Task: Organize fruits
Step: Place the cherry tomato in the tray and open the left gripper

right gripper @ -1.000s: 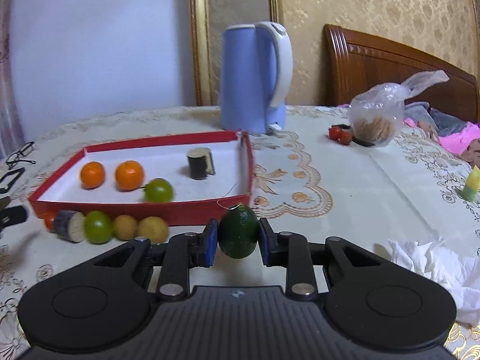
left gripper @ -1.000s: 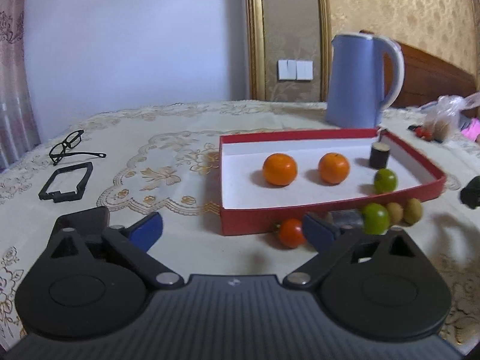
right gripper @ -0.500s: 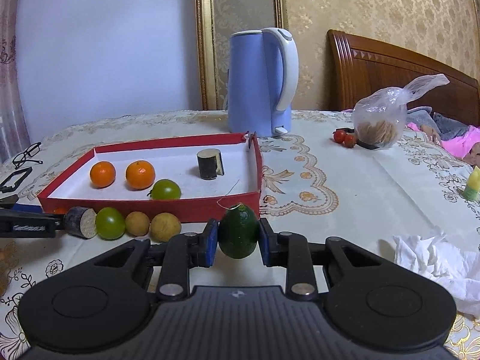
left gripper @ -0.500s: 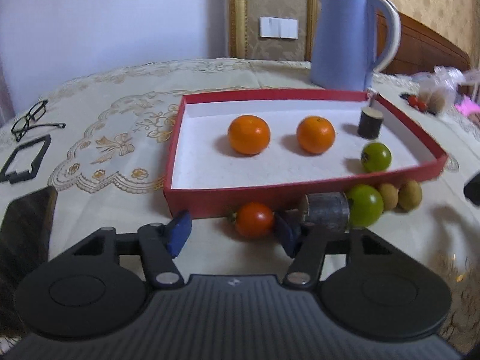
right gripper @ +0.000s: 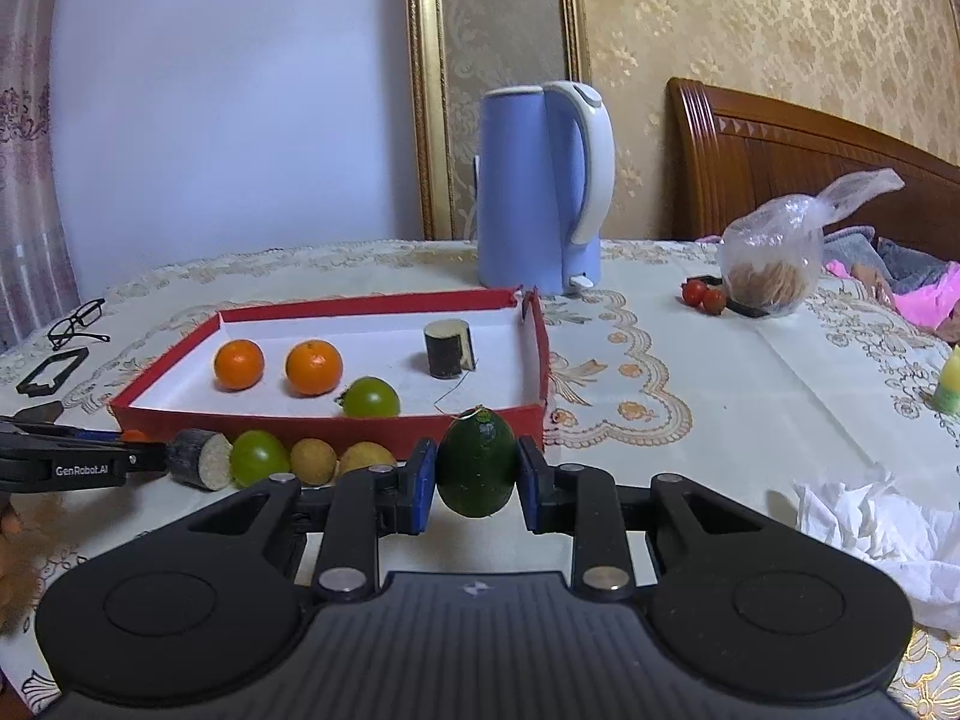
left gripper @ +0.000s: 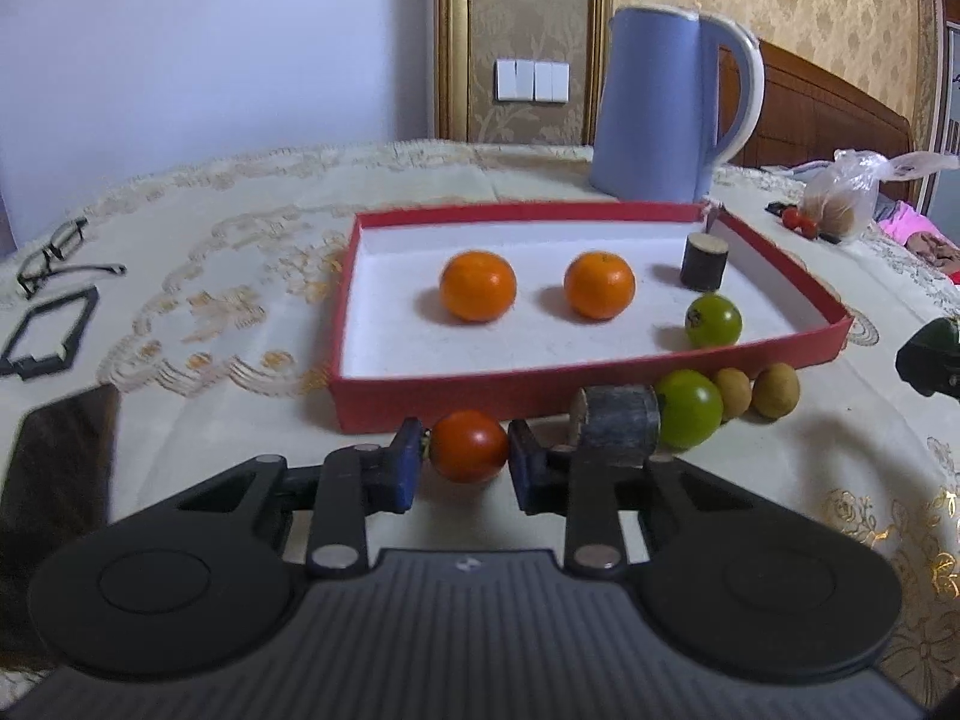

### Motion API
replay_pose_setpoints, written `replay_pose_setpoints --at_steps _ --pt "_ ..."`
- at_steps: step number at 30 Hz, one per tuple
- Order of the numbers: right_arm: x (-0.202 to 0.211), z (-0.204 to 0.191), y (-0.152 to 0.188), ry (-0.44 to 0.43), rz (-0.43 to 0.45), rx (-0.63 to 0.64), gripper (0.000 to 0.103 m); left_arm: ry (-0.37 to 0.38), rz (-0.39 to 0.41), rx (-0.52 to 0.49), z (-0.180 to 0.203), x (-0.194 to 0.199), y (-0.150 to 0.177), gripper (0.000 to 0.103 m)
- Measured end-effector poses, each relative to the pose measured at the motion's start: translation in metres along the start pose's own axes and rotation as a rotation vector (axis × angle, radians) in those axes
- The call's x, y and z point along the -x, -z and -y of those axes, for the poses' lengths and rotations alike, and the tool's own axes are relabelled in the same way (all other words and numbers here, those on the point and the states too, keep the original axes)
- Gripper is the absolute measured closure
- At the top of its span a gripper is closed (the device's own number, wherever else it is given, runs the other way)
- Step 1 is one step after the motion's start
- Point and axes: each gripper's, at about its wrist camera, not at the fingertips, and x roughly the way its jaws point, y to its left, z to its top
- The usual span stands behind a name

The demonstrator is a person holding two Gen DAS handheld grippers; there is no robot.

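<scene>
A red tray (left gripper: 468, 396) (right gripper: 324, 423) with a white floor holds two oranges (left gripper: 478, 294) (left gripper: 599, 285), a green tomato (left gripper: 713, 320) and a dark cylinder (left gripper: 704, 261). In front of it on the cloth lie a dark cut cylinder (left gripper: 618, 426), a green tomato (left gripper: 689, 408) and two small brown fruits (left gripper: 775, 390). My left gripper (left gripper: 462, 459) is closed around a red tomato (left gripper: 468, 445) at the tray's front wall. My right gripper (right gripper: 477, 474) is shut on a dark green avocado (right gripper: 477, 462), held right of the tray's front corner.
A blue kettle (right gripper: 543, 189) stands behind the tray. Glasses (left gripper: 57, 252) and a black frame (left gripper: 48, 333) lie at the left, a dark phone (left gripper: 54, 468) near left. A plastic bag (right gripper: 771, 264), cherry tomatoes (right gripper: 702, 297) and crumpled tissue (right gripper: 870, 534) lie at the right.
My left gripper moved forward to the red tomato and closed its fingers around it. My right gripper holds the avocado as before, nearly still.
</scene>
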Motion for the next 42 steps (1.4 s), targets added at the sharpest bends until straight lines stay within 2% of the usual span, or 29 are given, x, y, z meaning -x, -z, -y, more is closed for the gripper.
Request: replay_pose_setpoints --at_steps 5,10,15,19,25,35,39,42 --pt "0.006 -0.011 -0.002 -0.037 0.012 0.016 0.076 -0.007 0.053 -0.023 0.002 0.010 -0.014 0.076" --pt "0.016 -0.019 -0.005 -0.058 0.033 0.035 0.076 -0.024 0.077 -0.061 0.010 0.003 -0.029 0.075" --pt "0.020 -0.022 -0.006 -0.072 0.045 0.038 0.076 -0.020 0.050 -0.061 0.016 -0.020 -0.045 0.075" --pt "0.022 -0.024 -0.006 -0.083 0.045 0.045 0.076 -0.040 0.062 -0.096 0.026 -0.033 -0.057 0.075" --pt "0.023 -0.025 -0.005 -0.091 0.045 0.050 0.076 -0.085 0.070 -0.136 0.040 -0.057 -0.073 0.075" --pt "0.024 -0.022 -0.003 -0.092 0.043 0.041 0.076 -0.156 0.015 -0.132 0.041 -0.103 -0.091 0.074" --pt "0.023 -0.021 -0.002 -0.092 0.040 0.040 0.076 -0.168 0.002 -0.127 0.040 -0.112 -0.098 0.072" --pt "0.023 -0.022 -0.002 -0.093 0.040 0.040 0.076 -0.179 0.008 -0.132 0.040 -0.113 -0.101 0.064"
